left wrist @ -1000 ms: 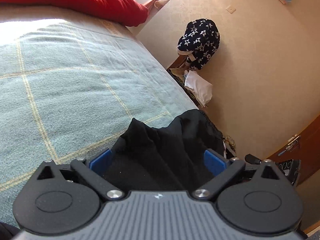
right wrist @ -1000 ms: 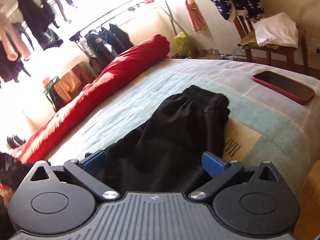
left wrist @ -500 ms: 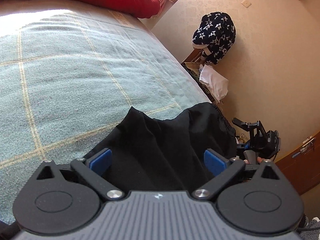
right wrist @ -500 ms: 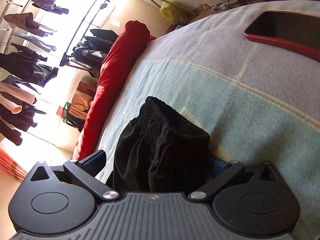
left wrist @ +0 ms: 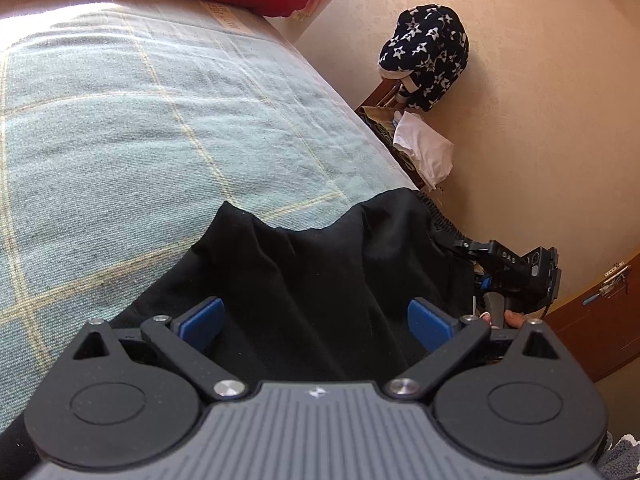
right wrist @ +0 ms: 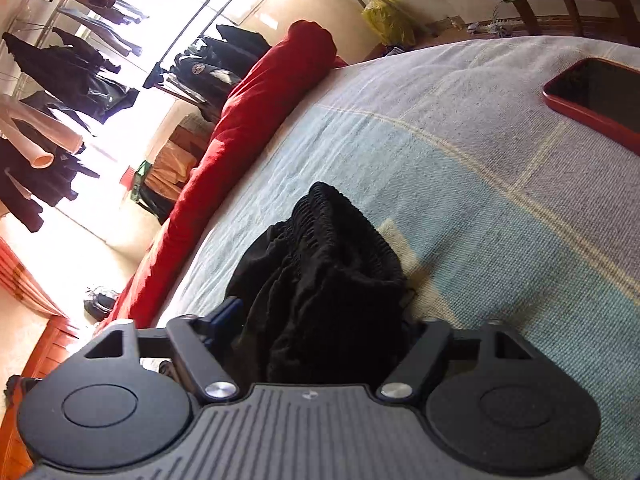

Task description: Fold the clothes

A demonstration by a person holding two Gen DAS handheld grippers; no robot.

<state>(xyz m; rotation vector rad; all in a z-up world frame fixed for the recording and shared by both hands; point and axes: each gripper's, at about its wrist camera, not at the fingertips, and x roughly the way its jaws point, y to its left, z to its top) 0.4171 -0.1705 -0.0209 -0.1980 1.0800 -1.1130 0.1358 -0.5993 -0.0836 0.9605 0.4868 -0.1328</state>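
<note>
Black shorts (left wrist: 320, 264) lie on the bed's pale blue checked blanket (left wrist: 120, 128). My left gripper (left wrist: 315, 320) hovers low over the leg end, open, its blue fingers (left wrist: 200, 320) wide apart with the cloth lying between them. In the right wrist view the ribbed waistband (right wrist: 336, 232) is bunched upright and lifted off the blanket. My right gripper (right wrist: 320, 320) is shut on that bunch; one blue finger (right wrist: 226, 314) shows, the other is hidden by fabric. The right gripper (left wrist: 516, 276) also shows in the left wrist view, at the waistband end.
A red phone (right wrist: 596, 100) lies on the blanket to the right. A red rolled duvet (right wrist: 248, 128) runs along the far side. Beyond the bed stand a chair with a star-patterned garment (left wrist: 428, 52), white cloth (left wrist: 424, 152), and a clothes rack (right wrist: 80, 60).
The right gripper has closed on the waistband and gathered it into an upright bunch, lifting it off the blanket. The left gripper has stayed open over the shorts, shifting slightly.
</note>
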